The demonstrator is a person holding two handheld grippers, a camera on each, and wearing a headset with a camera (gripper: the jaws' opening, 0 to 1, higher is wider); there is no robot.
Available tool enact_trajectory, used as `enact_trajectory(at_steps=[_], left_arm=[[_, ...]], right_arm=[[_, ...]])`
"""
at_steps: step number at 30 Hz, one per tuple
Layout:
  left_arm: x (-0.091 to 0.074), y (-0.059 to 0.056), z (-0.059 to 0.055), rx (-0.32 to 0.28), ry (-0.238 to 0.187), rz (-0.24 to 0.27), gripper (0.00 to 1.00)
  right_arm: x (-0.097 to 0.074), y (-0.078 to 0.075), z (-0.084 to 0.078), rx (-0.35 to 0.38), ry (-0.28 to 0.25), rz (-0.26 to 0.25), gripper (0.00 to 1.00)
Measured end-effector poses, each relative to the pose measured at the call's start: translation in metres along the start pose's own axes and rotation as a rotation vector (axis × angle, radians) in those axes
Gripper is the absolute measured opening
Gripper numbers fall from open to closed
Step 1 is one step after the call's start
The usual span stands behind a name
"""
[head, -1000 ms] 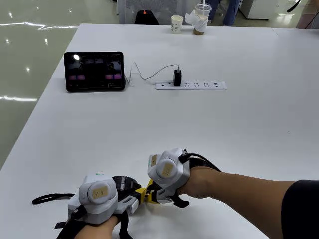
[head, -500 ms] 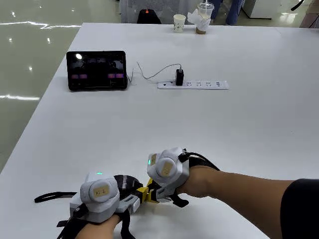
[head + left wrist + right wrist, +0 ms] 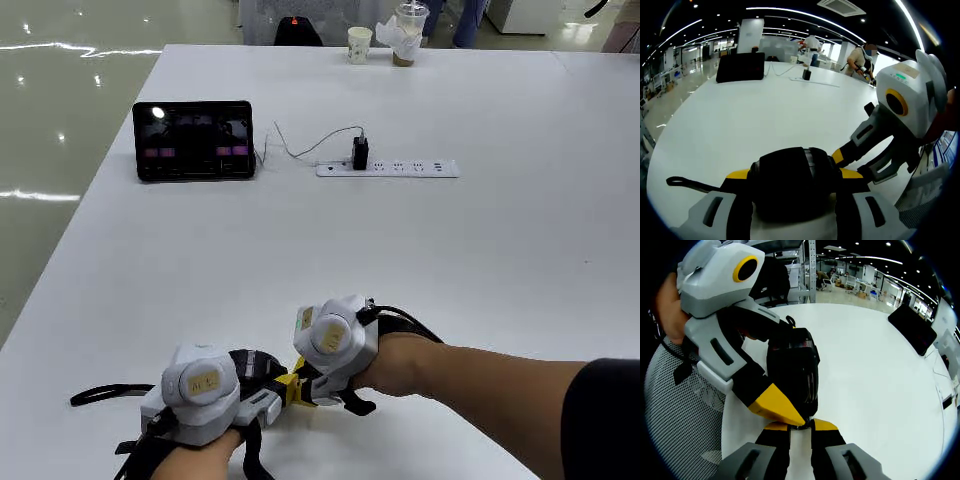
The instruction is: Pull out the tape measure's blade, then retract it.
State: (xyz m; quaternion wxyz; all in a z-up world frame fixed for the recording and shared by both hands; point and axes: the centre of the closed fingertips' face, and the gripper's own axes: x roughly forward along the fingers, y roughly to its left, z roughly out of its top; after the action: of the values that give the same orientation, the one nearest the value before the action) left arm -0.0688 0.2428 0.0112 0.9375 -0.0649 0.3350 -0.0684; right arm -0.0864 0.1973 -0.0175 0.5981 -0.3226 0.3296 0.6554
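Barely shifting since half a second ago, keeping both grippers low over the near part of the white table (image 3: 420,260) and meeting nose to nose at the tape measure (image 3: 792,367).

Clamping the left gripper (image 3: 792,172) across the black tape measure case, yellow pads pressing on either side, with the black strap (image 3: 690,183) trailing away over the tabletop on the left. Pinching the right gripper (image 3: 801,428) at the mouth of the case, jaws drawn close together on the small dark blade tip (image 3: 804,427), just beside one yellow pad of the left gripper. Leaving the tablet (image 3: 195,140), the power strip (image 3: 400,169) with its plugged-in charger, and the paper cup (image 3: 358,45) well apart toward the far side of the table.
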Motion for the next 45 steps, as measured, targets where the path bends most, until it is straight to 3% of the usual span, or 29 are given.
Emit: enact_trajectory(at_steps=[11, 21, 32, 41, 45], left_arm=[[0.001, 0.000, 0.001, 0.015, -0.011, 0.012, 0.64], [0.001, -0.001, 0.000, 0.014, 0.013, -0.013, 0.64], [0.001, -0.001, 0.000, 0.012, 0.030, -0.037, 0.64], [-0.002, 0.000, 0.000, 0.015, 0.056, -0.087, 0.62], [-0.004, 0.004, 0.003, 0.026, 0.056, -0.098, 0.66]], right_arm=[[0.000, 0.000, 0.000, 0.000, -0.003, -0.024, 0.13], [-0.009, 0.001, -0.012, 0.037, 0.007, -0.055, 0.12], [-0.011, 0.000, -0.007, 0.048, -0.005, -0.062, 0.13], [-0.028, -0.006, -0.007, 0.085, -0.042, -0.094, 0.15], [-0.041, -0.010, -0.010, 0.108, -0.068, -0.120, 0.16]])
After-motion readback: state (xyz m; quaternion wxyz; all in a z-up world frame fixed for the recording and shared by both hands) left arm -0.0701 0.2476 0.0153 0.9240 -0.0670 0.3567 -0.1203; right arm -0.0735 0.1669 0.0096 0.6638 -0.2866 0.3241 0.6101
